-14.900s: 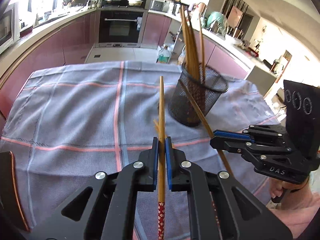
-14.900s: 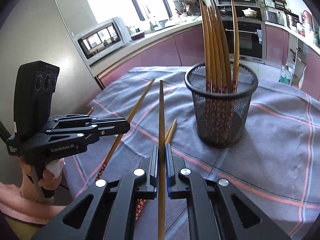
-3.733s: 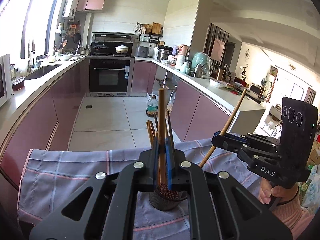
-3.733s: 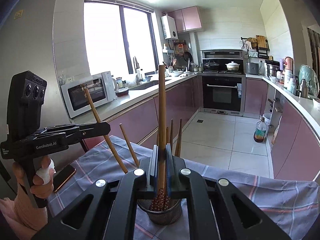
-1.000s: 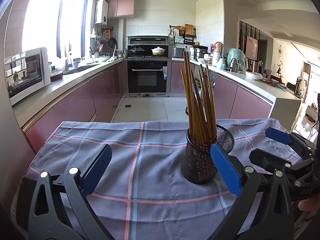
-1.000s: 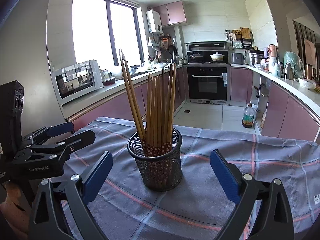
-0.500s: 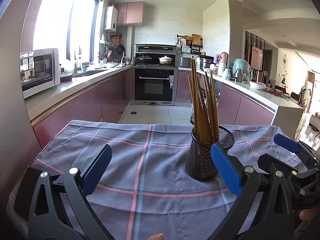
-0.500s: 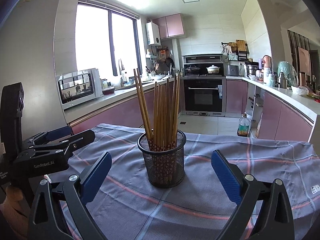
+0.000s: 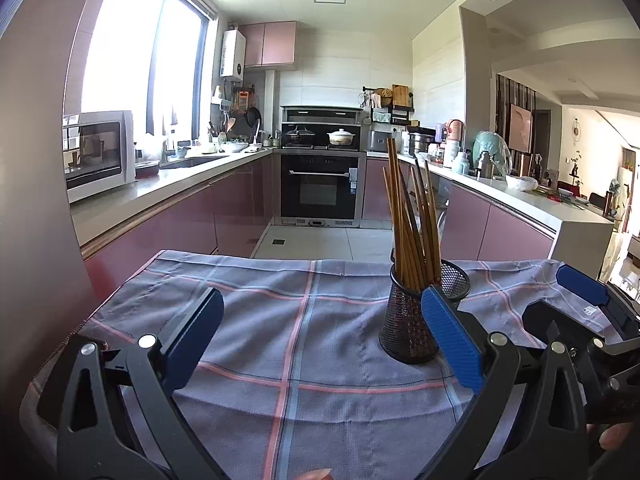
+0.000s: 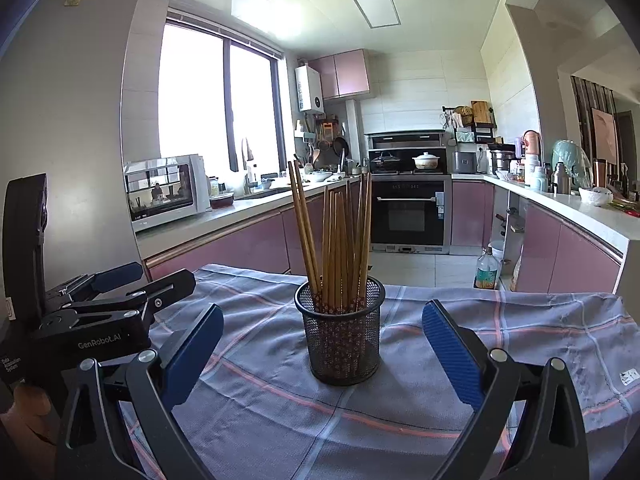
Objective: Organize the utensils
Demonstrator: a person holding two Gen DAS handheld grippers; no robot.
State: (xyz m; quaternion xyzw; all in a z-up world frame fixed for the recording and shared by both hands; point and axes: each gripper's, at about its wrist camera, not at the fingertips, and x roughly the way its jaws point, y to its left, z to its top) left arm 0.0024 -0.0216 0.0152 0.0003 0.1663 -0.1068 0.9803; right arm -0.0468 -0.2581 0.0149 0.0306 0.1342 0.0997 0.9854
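I have the black mesh holder [image 10: 340,336] as my landmark, standing upright on the checked grey cloth [image 10: 500,344]. All the chopsticks [image 10: 340,248] I can see stand inside it, patterned ends down, leaning a little apart from one another at the top. No chopstick lies on the cloth around the holder in either view, so I judge the sorting done, or very nearly; what is left, at most, is to check the part of the cloth closest to me that my own gripper frames hide.

My right gripper [image 10: 322,354] is spread wide and holds nothing, its blue pads standing to either side of the holder and apart from it. My left gripper [image 9: 320,338] is also spread wide and empty; from its view the holder [image 9: 416,316] sits to the right of centre, partly behind the right-hand pad [image 9: 450,336].

In the right wrist view the left gripper's body, left of the holder, reads "GenRobot.AI", with smaller print beside it that looks like "Data Acquisition System". A small white tag [image 10: 629,378] is sewn to the cloth far right of the holder; its marks are too small to read.
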